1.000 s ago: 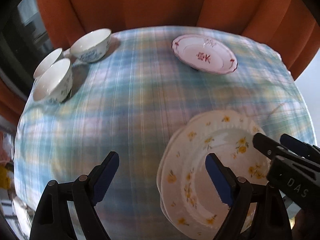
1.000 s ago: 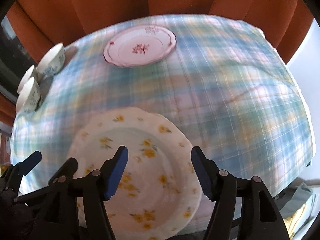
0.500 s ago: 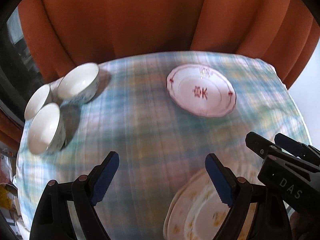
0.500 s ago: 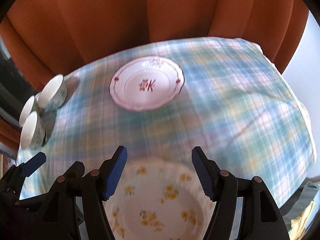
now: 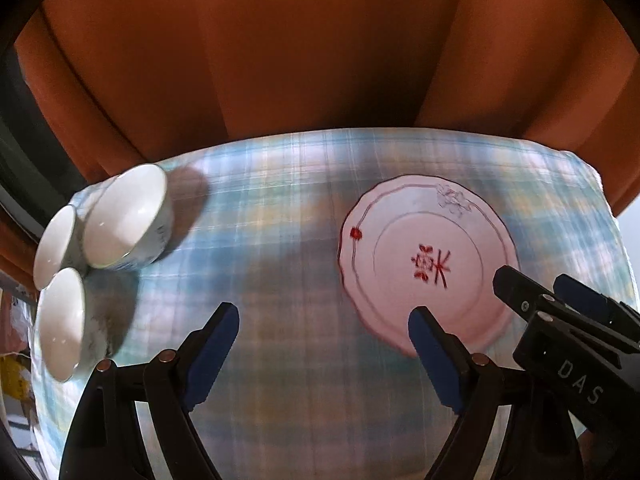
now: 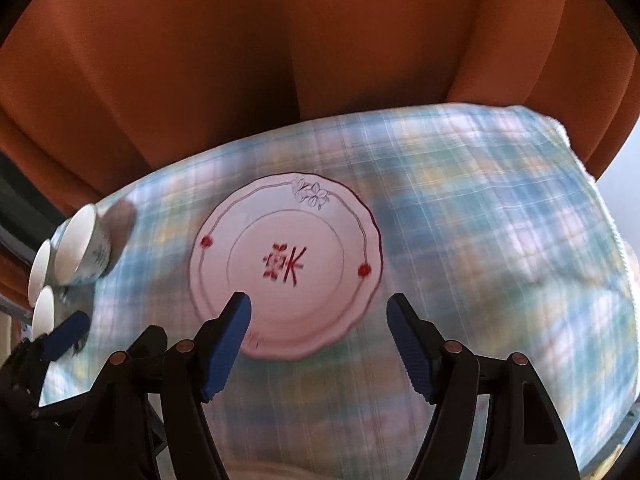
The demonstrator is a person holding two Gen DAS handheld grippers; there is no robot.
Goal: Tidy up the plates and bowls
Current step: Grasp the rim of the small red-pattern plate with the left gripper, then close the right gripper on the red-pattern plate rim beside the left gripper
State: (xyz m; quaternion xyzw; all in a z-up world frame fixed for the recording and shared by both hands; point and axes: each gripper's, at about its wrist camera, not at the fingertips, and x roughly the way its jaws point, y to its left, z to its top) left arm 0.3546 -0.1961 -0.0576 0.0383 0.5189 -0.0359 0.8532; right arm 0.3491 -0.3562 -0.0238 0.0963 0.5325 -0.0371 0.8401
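A white plate with red flower marks [image 5: 424,264] [image 6: 286,264] lies flat on the plaid tablecloth [image 5: 280,208]. My left gripper [image 5: 322,320] hovers over bare cloth just left of the plate, its jaws closing with nothing between them. My right gripper [image 6: 318,304] hangs over the plate's near rim, its jaws opening and empty; its left fingertip [image 6: 240,304] overlaps the plate in the picture. Three white bowls [image 5: 124,224] [image 6: 78,250] stand close together at the table's far left. The right gripper's fingers [image 5: 560,300] show at the right of the left wrist view.
Orange curtains [image 5: 320,60] hang right behind the table's far edge. The cloth's right edge [image 6: 600,208] drops off near a pale wall. A pale sliver [image 6: 260,474] shows at the bottom edge of the right wrist view.
Both grippers have travelled forward over the table, away from the yellow-flowered plates, which have slid out of view below. The red-marked plate and the bowls now sit much closer.
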